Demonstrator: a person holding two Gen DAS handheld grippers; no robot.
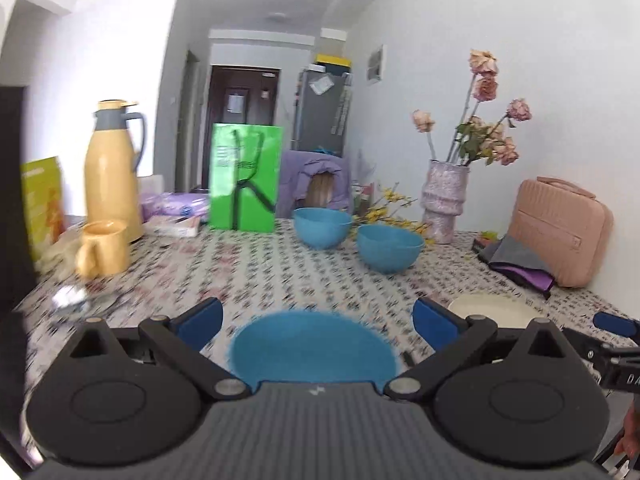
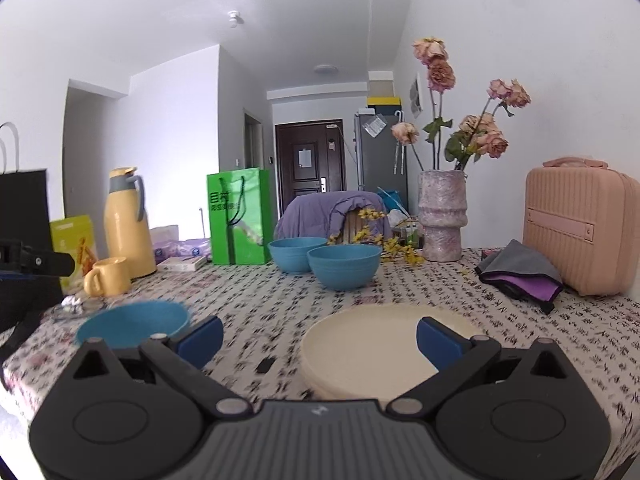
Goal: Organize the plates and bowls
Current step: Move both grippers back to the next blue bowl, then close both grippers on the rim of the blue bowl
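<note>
Now: left gripper (image 1: pixel 318 322) jaws wide over near blue bowl (image 1: pixel 314 350) | right gripper (image 2: pixel 320 338) jaws wide over cream plates (image 2: pixel 372 354) | two blue bowls (image 2: pixel 344 266) far on tabletop (image 2: pixel 540 336), touching.

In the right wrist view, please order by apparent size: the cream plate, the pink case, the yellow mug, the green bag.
Largest to smallest, as they look:
1. cream plate, though it is nearest the camera, which enlarges it
2. pink case
3. green bag
4. yellow mug
The plate and the case look close in size, so their order is unsure.
</note>
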